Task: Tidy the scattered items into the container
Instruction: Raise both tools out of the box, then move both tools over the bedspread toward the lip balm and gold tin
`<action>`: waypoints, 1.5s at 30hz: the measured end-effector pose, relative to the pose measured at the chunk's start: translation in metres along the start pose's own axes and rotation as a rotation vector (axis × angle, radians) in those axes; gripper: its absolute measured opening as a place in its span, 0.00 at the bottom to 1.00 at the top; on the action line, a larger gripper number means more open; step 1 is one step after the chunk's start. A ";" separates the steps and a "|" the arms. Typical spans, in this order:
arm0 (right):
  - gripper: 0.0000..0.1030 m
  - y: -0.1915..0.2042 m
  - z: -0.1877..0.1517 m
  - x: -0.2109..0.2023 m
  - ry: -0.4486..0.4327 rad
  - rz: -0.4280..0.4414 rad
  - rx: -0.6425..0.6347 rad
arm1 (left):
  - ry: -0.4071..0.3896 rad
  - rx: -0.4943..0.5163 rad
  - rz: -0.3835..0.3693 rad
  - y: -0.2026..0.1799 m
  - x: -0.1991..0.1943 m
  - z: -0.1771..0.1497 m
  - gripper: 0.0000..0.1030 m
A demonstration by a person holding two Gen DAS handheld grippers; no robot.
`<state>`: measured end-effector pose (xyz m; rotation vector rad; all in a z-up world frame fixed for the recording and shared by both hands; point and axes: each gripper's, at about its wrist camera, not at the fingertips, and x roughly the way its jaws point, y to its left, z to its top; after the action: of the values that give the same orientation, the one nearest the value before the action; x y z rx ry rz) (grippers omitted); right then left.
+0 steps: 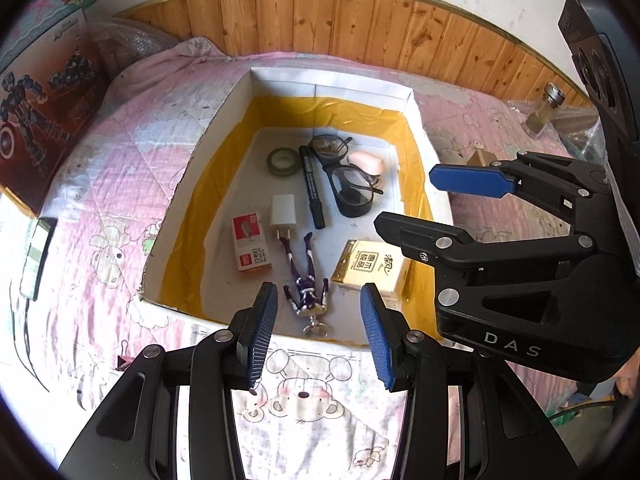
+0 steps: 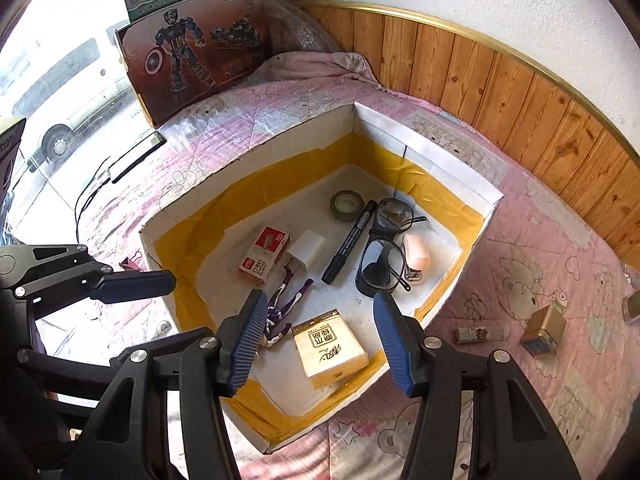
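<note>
Left wrist: ribbed blue-padded left gripper (image 1: pixel 320 332) above tape-lined cardboard box (image 1: pixel 416 120).

Cardboard, tape, cloth and wood surfaces

A white cardboard box (image 1: pixel 332 84) is lined with glossy yellow tape (image 1: pixel 320 114); it is set on a quilted, matt pink cloth bedcover (image 1: pixel 120 152). The wall panelling (image 1: pixel 360 20) is made of knotty varnished wood. Matt black plastic and ribbed blue pads (image 2: pixel 248 344) are seen on the gripper, with shiny metal rivets (image 2: pixel 432 342).

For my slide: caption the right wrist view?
Open hand-held gripper above box holding glasses, marker, tissue pack.
</note>
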<state>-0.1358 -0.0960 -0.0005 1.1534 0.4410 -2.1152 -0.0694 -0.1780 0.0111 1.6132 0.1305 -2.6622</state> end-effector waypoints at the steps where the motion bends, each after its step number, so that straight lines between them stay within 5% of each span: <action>1: 0.55 0.002 -0.002 -0.002 -0.008 -0.004 -0.007 | 0.000 0.004 -0.001 -0.002 -0.001 -0.002 0.44; 32: 0.56 -0.022 -0.056 -0.043 -0.164 0.007 0.076 | -0.043 0.037 -0.022 -0.048 -0.018 -0.025 0.46; 45: 0.56 -0.092 -0.094 -0.048 -0.194 0.028 0.280 | -0.084 0.128 -0.104 -0.104 -0.011 -0.013 0.49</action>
<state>-0.1254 0.0424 -0.0142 1.0821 0.0387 -2.2885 -0.0601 -0.0737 0.0207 1.5662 0.0446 -2.8673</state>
